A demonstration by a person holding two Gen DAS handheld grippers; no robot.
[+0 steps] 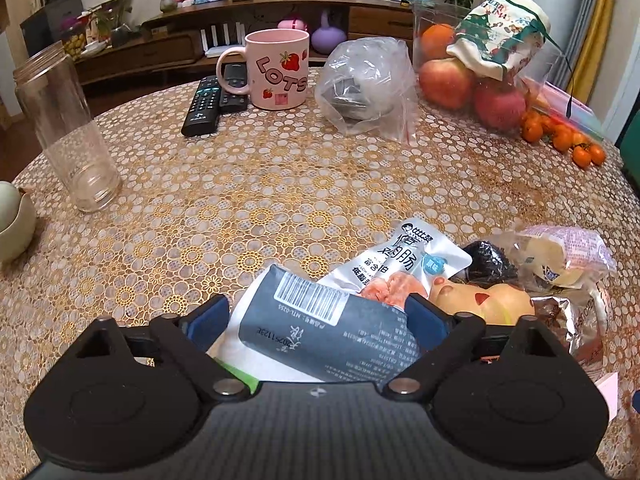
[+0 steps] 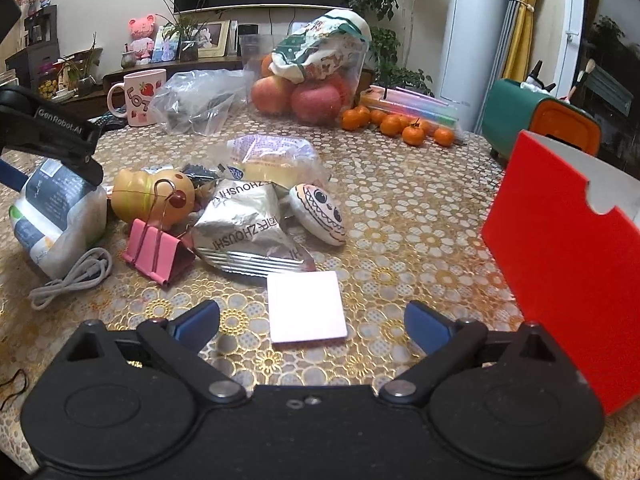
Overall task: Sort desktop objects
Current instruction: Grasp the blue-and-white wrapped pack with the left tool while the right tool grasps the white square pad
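Note:
My left gripper (image 1: 318, 316) straddles a grey-and-white tissue pack (image 1: 320, 320) with a barcode; its blue pads sit at the pack's sides, and I cannot tell whether they press it. The pack also shows in the right wrist view (image 2: 56, 216) under the left gripper's arm (image 2: 52, 132). My right gripper (image 2: 312, 322) is open and empty, low over the table, with a pink sticky-note pad (image 2: 306, 306) between its fingers. A snack pile lies ahead: silver foil packet (image 2: 244, 228), yellow toy (image 2: 152, 196), wrapped bread (image 2: 276, 160), painted round stone (image 2: 320, 212), sausage packet (image 1: 404, 264).
A pink binder clip (image 2: 156, 252) and grey cable (image 2: 72, 280) lie left. A red box (image 2: 568, 248) stands at right. Farther back: pink mug (image 1: 278, 68), remotes (image 1: 204, 106), glass jar (image 1: 64, 128), plastic bag (image 1: 368, 88), fruit bag (image 2: 316, 80), tangerines (image 2: 400, 124), green container (image 2: 536, 120).

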